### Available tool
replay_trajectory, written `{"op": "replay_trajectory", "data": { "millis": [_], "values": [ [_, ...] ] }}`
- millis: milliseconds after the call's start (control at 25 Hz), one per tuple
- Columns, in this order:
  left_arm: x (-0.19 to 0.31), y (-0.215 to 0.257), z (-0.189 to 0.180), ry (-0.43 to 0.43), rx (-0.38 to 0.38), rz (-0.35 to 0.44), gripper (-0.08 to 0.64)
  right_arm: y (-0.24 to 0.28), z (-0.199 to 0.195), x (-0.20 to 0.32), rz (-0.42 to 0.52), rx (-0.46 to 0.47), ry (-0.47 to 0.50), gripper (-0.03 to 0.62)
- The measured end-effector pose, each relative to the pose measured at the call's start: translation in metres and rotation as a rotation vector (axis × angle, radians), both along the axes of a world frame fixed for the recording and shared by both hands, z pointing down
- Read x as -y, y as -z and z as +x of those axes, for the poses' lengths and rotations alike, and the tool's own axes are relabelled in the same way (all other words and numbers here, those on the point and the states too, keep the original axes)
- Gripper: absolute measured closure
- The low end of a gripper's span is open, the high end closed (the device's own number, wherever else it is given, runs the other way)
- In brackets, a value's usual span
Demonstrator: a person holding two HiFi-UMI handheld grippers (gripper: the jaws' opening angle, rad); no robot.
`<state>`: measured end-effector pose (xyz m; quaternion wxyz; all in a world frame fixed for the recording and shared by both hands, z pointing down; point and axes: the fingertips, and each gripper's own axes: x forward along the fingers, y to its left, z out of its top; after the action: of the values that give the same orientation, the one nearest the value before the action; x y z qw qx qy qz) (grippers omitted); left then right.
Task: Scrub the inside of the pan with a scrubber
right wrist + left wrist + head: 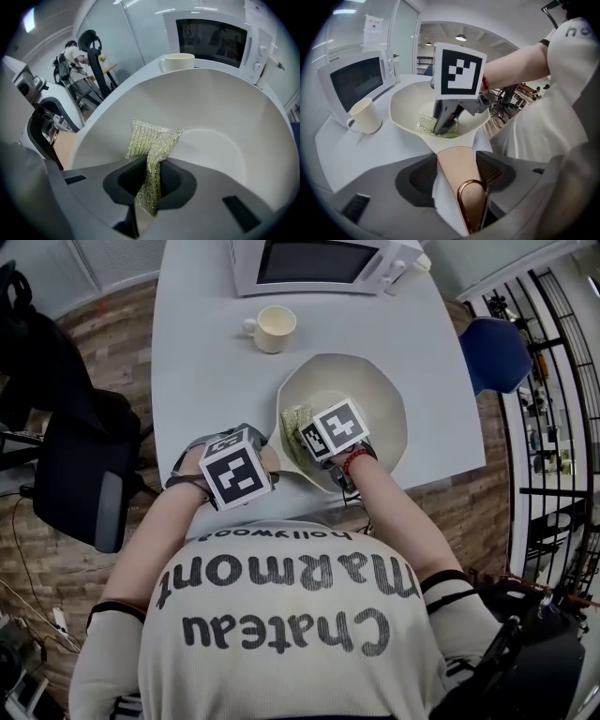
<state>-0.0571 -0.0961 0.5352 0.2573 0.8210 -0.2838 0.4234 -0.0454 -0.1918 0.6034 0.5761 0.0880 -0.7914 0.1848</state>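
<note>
Starting with risk: the right gripper [151,180] has its jaws closed on only a folded tail of the scrubber [152,140]. The scrubber's free part is pressed against the inner wall of the pan [225,126], on the handle side. In my judgement, hard strokes could drag the mesh out of that narrow pinch, or let bare jaw tips rub the pale coating.

The left gripper [457,172] is clamped across the pan's handle [459,161], close to its hanging ring [471,182]. The handle tapers and looks smooth, so sideways scrubbing force could twist the pan in that hold. The pan rests at the edge of the table [206,362] nearest the person, so a slip could carry it off.

A mug [274,329] stands beyond the pan and apart from it, with a microwave [319,263] farther beyond. Neither appears to be at hazard.

Materials:
- **Pan:** a deep, rounded bowl form, matt cream inside, with no residue visible.
- **Scrubber:** a knitted, glittering yellow-green mesh, soft and crumpled.
- **Handle and ring:** the handle is tan and wood-like in tone, and the ring is copper-coloured metal.
- **Mug:** cream and glossy.
</note>
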Motion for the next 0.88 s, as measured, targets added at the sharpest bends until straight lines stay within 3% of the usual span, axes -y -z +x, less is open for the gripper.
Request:
{"op": "replay_trajectory", "data": {
  "millis": [120, 320, 520, 640, 880],
  "values": [
    [0.0, 0.001, 0.0, 0.001, -0.003, 0.002, 0.282, -0.007, 0.009, 0.006, 0.043, -0.049, -0.004, 0.538],
    [0.0, 0.002, -0.001, 0.001, -0.002, -0.001, 0.281, -0.008, 0.012, 0.009, 0.023, -0.047, -0.03, 0.538],
    [-0.001, 0.001, -0.001, -0.004, 0.008, 0.002, 0.281, -0.005, 0.02, 0.018, 0.144, -0.126, 0.041, 0.538],
    [-0.001, 0.001, -0.002, -0.001, 0.0, 0.0, 0.281, -0.005, 0.028, 0.015, 0.12, -0.179, 0.028, 0.538],
    [-0.001, 0.001, -0.001, 0.005, -0.009, 0.001, 0.281, -0.004, 0.03, 0.038, 0.182, -0.164, 0.034, 0.538]
  ]
}}
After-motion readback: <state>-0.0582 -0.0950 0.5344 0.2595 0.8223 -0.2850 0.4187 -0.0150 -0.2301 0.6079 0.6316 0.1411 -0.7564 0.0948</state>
